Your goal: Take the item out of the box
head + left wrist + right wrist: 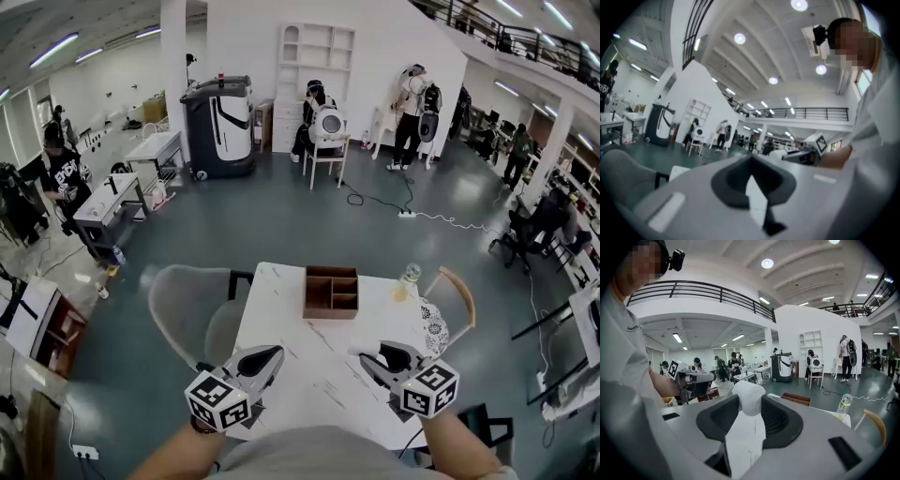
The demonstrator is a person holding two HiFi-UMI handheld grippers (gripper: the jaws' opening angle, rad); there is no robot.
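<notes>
While hovering low over the table's (300,380) near edge, the left gripper (277,354) is idling, fingers (726,183) clenched on nothing, since one hand suffices. The right gripper's (362,353) fingers are pinching a small white lump (748,397), probably the item, clear of the wooden box (328,316) sitting at frame centre beyond, compartments seemingly bare.

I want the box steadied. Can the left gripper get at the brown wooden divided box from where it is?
Probably yes: the left gripper sits at the near edge, and only bare white marble table lies between it and the brown wooden divided box. The clear plastic bottle stands right of the box.
</notes>
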